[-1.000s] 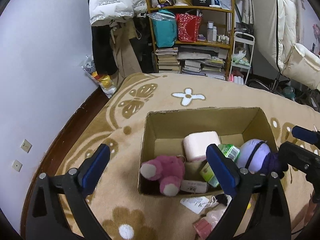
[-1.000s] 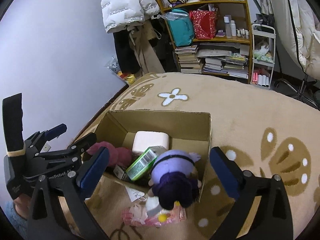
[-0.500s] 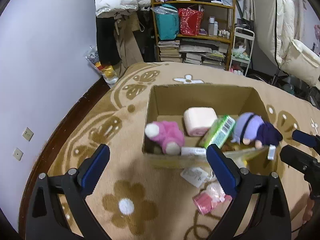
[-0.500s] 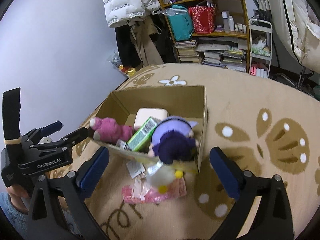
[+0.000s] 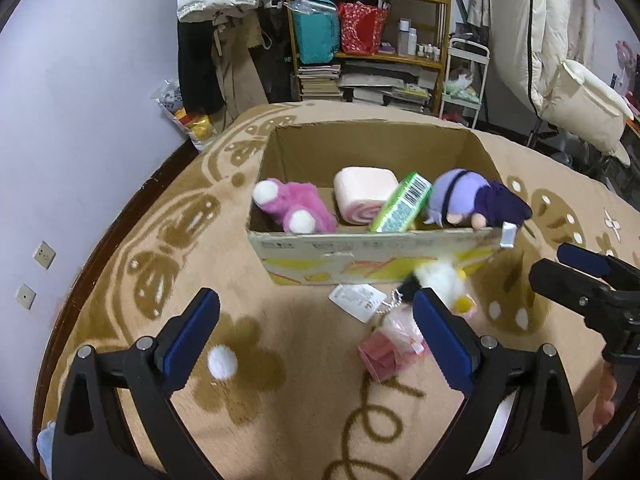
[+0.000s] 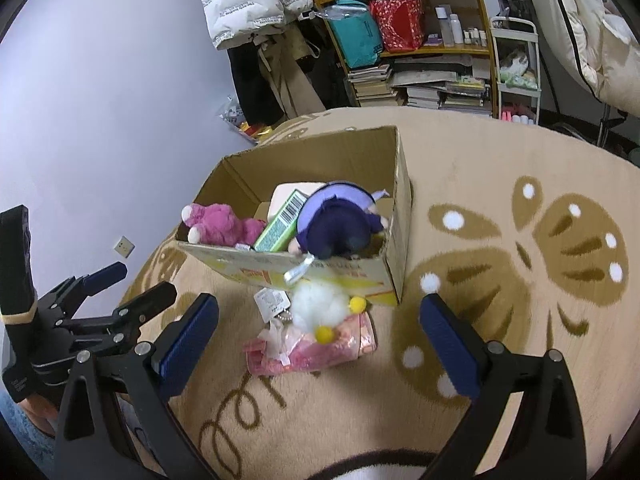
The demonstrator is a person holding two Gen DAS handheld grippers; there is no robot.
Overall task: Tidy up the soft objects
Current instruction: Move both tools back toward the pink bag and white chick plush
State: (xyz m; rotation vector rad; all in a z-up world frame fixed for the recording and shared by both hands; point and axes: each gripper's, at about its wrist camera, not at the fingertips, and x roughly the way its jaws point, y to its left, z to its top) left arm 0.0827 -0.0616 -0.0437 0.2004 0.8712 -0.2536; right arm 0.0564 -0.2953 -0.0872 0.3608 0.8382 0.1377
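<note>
Two grippers, your left gripper [image 5: 316, 336] and right gripper [image 6: 320, 338], hover with fingers spread wide, holding nothing. Ahead on the rug [image 5: 280, 380] lie a white plush [image 6: 318, 306] and pink packet [image 6: 316, 346], touching the cardboard box [image 6: 304, 272]. Inside it: pink plush [image 5: 290, 208], purple doll [image 5: 468, 200], green carton [image 5: 400, 204].

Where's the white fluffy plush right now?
The white fluffy plush lies on the rug outside the cardboard box, against its near wall, resting on the pink packet, below the purple doll in the right wrist view.
</note>
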